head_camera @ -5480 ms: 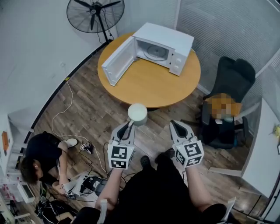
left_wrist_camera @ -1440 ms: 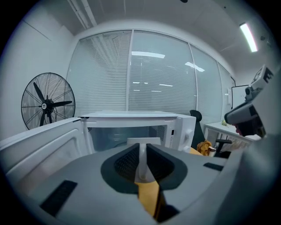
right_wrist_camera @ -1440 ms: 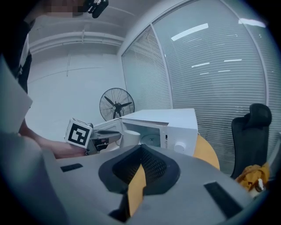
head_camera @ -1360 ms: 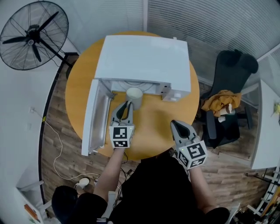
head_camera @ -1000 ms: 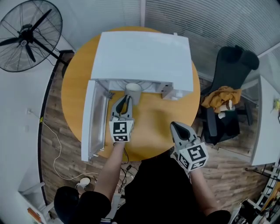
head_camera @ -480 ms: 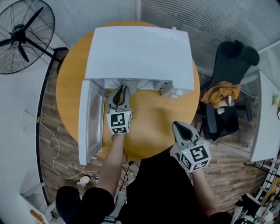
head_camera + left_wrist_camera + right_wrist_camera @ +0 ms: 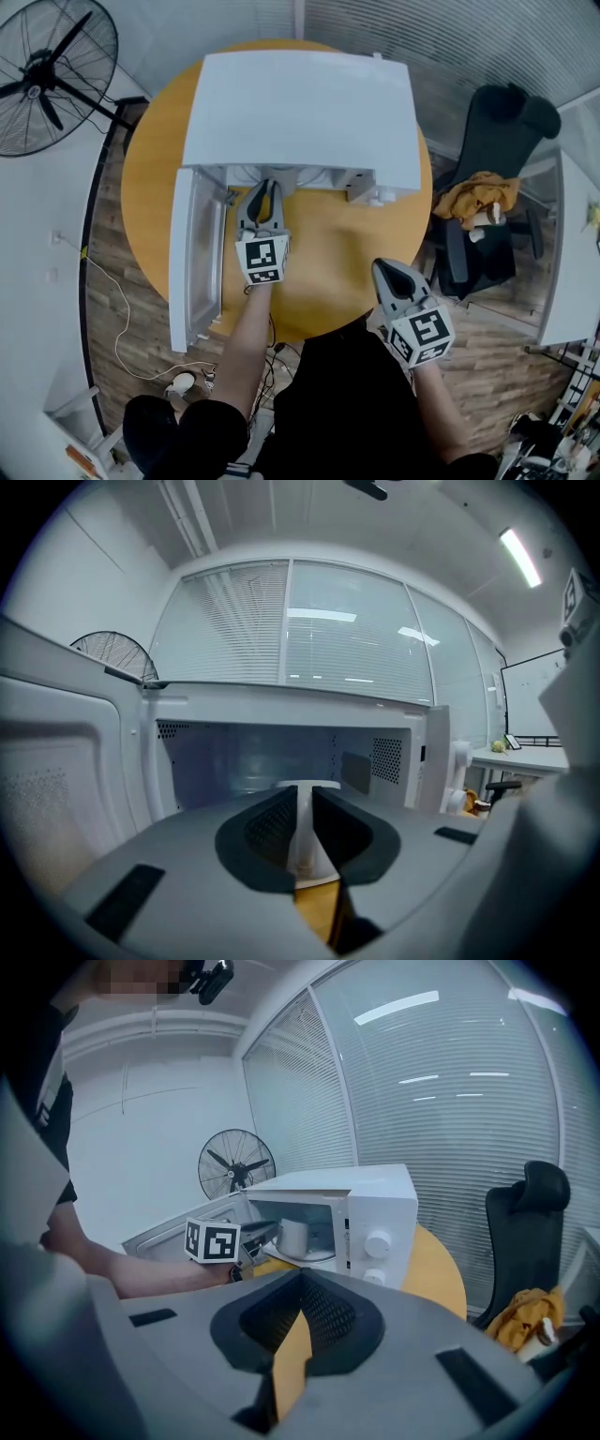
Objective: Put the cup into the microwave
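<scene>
Cup moved into microwave, L gripper gripping; R gripper jaws together.

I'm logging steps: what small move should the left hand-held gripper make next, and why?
Probably lower the cup onto the microwave floor: the left hand-held gripper is shut on it, holding it inside the open cavity.

We log bright, even overhead light; a ceiling strip light glares, mirrored on the glass wall. The microwave interior reads dimmer. Gripper views bend fisheye, corners black, nearest foreground soft.
</scene>
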`<control>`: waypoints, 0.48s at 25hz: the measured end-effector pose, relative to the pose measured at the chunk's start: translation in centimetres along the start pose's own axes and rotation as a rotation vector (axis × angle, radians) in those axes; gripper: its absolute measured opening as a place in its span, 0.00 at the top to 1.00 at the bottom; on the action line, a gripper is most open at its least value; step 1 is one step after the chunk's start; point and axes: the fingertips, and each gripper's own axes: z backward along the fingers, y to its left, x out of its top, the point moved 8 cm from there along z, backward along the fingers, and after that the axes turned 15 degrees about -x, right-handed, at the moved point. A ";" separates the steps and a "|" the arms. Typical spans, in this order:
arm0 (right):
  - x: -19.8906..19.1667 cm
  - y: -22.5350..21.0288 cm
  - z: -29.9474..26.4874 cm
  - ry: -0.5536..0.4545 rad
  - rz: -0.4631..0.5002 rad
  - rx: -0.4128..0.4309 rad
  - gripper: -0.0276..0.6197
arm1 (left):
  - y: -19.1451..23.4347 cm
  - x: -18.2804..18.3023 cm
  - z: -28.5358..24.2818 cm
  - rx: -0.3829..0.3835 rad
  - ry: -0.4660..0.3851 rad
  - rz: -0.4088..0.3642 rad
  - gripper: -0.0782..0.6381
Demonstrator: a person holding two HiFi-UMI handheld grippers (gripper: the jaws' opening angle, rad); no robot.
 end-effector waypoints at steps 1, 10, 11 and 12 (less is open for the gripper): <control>0.0 0.1 0.0 0.000 -0.002 0.002 0.94 | -0.1 -0.2 0.0 0.001 0.008 0.005 0.83; 0.0 -0.1 0.1 0.000 -0.009 -0.007 0.94 | 0.2 -0.7 -1.0 0.018 0.051 0.013 0.83; 0.0 -0.2 0.1 0.001 -0.009 -0.009 0.94 | 0.3 -0.7 -1.3 0.020 0.053 0.015 0.83; 0.0 -0.2 0.1 0.001 -0.010 -0.011 0.94 | 0.4 -0.7 -1.6 0.022 0.054 0.015 0.83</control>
